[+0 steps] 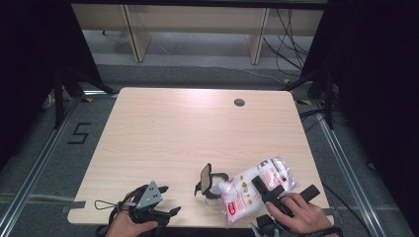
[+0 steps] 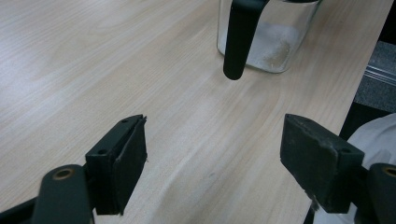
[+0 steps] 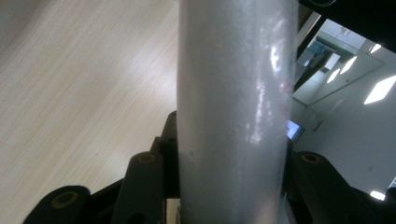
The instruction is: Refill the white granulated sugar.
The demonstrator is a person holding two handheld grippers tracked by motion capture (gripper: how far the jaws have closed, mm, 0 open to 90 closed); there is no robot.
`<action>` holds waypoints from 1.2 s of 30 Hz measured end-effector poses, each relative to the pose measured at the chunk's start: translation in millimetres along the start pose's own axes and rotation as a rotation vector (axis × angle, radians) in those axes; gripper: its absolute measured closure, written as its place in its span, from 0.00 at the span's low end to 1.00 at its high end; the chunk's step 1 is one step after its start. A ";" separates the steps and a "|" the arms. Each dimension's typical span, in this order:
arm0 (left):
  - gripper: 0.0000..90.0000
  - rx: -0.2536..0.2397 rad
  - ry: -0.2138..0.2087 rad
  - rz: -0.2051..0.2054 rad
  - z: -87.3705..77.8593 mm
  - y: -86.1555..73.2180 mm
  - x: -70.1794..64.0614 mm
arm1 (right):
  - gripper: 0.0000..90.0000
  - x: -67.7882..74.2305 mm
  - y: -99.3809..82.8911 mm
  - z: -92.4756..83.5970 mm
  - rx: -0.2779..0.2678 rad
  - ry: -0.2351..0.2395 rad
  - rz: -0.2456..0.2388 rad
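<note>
Pale wood-grain table [image 1: 163,133]; white, red-labelled bag [image 1: 257,185]; clear, black-handled jar [image 2: 268,35].

We judge this a laboratory recording bay. Beyond the tool [image 1: 165,213], a bare wooden worktop [image 1: 197,128] stands between black curtains [image 1: 29,64] and floor rails [image 1: 34,158]; a taped numeral [image 1: 79,133] marks the grey floor, and loose cables [image 1: 291,44] trail behind.
</note>
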State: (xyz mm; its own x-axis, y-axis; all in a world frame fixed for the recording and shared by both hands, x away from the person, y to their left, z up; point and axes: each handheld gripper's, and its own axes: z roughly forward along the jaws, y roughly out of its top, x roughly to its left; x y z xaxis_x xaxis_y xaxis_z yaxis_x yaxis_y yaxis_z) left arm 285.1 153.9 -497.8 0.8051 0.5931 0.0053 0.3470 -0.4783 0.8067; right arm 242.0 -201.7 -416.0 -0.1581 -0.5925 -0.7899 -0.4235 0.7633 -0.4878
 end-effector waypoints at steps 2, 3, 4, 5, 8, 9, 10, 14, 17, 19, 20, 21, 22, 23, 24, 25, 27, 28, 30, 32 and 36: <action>0.25 -0.009 -0.001 0.000 0.1 0.1 0.3 | 0.69 -0.3 0.1 0.7 -0.001 -0.002 -0.001; 0.25 -0.008 0.000 0.011 -0.1 0.3 0.9 | 0.69 -0.4 0.2 1.1 -0.003 -0.004 -0.001; 0.25 -0.008 -0.001 0.009 0.0 0.1 0.9 | 0.69 -0.2 0.2 1.3 -0.005 -0.003 0.002; 0.25 -0.008 -0.001 0.004 0.2 -0.1 0.7 | 0.69 0.0 0.2 1.6 -0.007 -0.002 0.004; 0.25 -0.007 -0.001 0.008 0.0 -0.1 1.0 | 0.69 1.2 -0.2 2.3 -0.011 -0.004 0.019; 0.25 -0.008 0.000 0.007 -0.1 -0.1 1.0 | 0.69 1.1 -0.6 2.1 -0.008 0.000 0.015; 0.25 -0.008 -0.002 0.008 0.0 0.0 1.3 | 0.69 2.6 -0.5 1.7 0.003 0.002 0.037; 0.25 -0.001 0.001 -0.011 0.0 -0.2 0.5 | 0.69 1.2 -3.7 1.8 0.000 -0.005 0.015; 0.25 -0.001 0.000 -0.010 0.0 -0.3 0.5 | 0.69 1.7 -5.3 1.3 0.004 -0.002 0.020; 0.25 -0.001 0.000 -0.009 -0.1 -0.2 0.5 | 0.69 3.2 -4.9 0.6 0.015 0.003 0.042; 0.25 -0.001 0.000 -0.010 -0.1 -0.2 0.6 | 0.69 3.3 -4.7 0.6 0.015 0.002 0.043; 0.25 -0.013 0.002 -0.024 0.8 -0.4 -0.3 | 0.69 1.8 -5.2 1.3 0.007 -0.002 0.019; 0.25 -0.009 0.007 -0.015 0.5 -0.3 0.5 | 0.70 1.9 -4.9 1.2 0.006 0.000 0.021; 0.25 -0.010 0.007 -0.014 0.4 -0.3 0.6 | 0.70 2.1 -4.4 0.9 0.005 0.007 0.027; 0.25 -0.015 0.002 -0.022 1.1 -0.5 0.5 | 0.70 1.5 -4.1 1.5 -0.002 -0.005 0.022; 0.25 -0.014 0.003 -0.022 1.0 -0.5 0.6 | 0.70 1.3 -3.5 1.4 -0.004 -0.005 0.020; 0.25 -0.014 0.002 -0.021 1.0 -0.5 0.8 | 0.70 1.2 -2.3 1.2 -0.005 -0.010 0.021; 0.25 -0.013 0.004 -0.018 0.9 -0.5 1.0 | 0.70 0.3 -2.1 0.9 -0.005 -0.003 0.015; 0.25 0.002 0.006 -0.002 -0.1 -0.3 2.2 | 0.70 0.1 -1.6 0.4 -0.006 -0.004 0.015; 0.25 0.001 0.006 -0.002 -0.1 -0.2 2.2 | 0.70 1.7 -0.9 -0.9 0.004 -0.001 0.046; 0.25 0.003 0.008 0.007 0.0 -0.2 2.6 | 0.70 -0.8 -2.6 -0.8 -0.001 -0.004 0.008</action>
State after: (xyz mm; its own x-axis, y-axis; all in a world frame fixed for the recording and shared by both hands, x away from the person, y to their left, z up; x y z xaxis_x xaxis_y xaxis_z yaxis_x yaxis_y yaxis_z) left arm 287.1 155.5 -497.9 0.8038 0.5947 0.0155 0.3429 -0.4845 0.8048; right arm 242.6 -203.4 -413.8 -0.1580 -0.5856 -0.7951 -0.4237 0.7675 -0.4811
